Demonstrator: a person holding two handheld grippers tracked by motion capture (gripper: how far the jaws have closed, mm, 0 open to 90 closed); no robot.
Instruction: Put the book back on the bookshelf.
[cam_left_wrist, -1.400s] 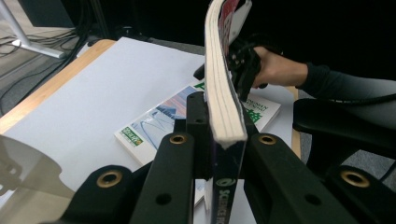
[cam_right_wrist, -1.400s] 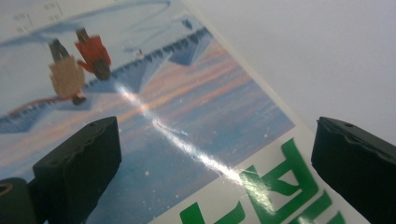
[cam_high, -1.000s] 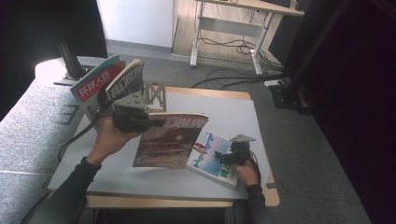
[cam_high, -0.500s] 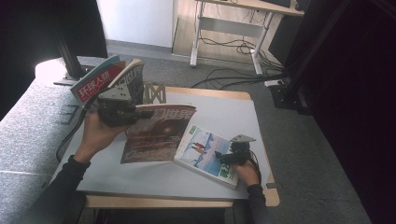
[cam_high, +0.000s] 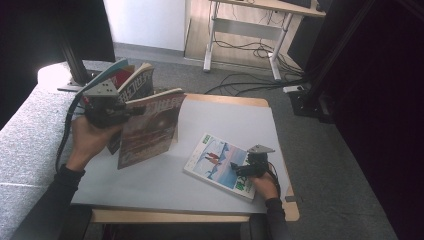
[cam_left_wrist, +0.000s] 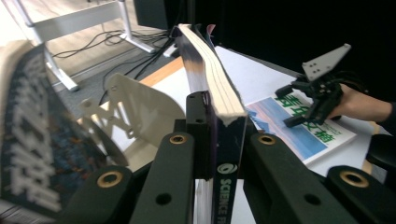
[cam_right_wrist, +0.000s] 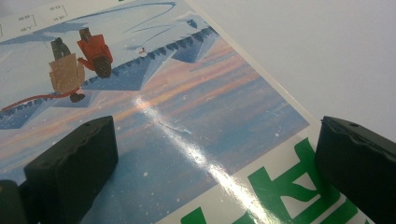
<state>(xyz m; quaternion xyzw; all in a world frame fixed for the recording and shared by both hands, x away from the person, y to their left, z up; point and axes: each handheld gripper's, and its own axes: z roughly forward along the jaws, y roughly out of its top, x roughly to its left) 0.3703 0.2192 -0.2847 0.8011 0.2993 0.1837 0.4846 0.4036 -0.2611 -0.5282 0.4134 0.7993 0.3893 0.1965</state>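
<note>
While the left gripper (cam_high: 131, 111) pinches a magazine (cam_high: 150, 125) by its spine edge and holds it up above the table (cam_high: 235, 117), most of that magazine hangs free, its cover sloping down toward the tabletop. In the left gripper view the jaws are pressed hard onto the dark spine (cam_left_wrist: 224, 154), with the pale page block (cam_left_wrist: 210, 70) rising away from them and a loose cover (cam_left_wrist: 28, 140) flopping off to one side.

Just behind the magazine, at the table's far left corner, a metal book stand (cam_left_wrist: 135, 102) holds other magazines (cam_high: 132, 82) leaning upright. Judging by that, the held one is headed for the stand.

On the near right part of the table a snow-scene magazine (cam_high: 220, 162) lies flat. The right gripper (cam_high: 239, 169) rests on it with jaws spread wide, pads (cam_right_wrist: 70, 154) down on the glossy cover, pinching nothing.

The main risk is the narrow grip: only a thin strip of spine is clamped, so the magazine's weight could twist it out of the jaws or let the pages fan open. The flopping cover could also catch on the stand's edge or on the leaning magazines and knock them over. The flat magazine looks slippery and could slide under the resting pads.
</note>
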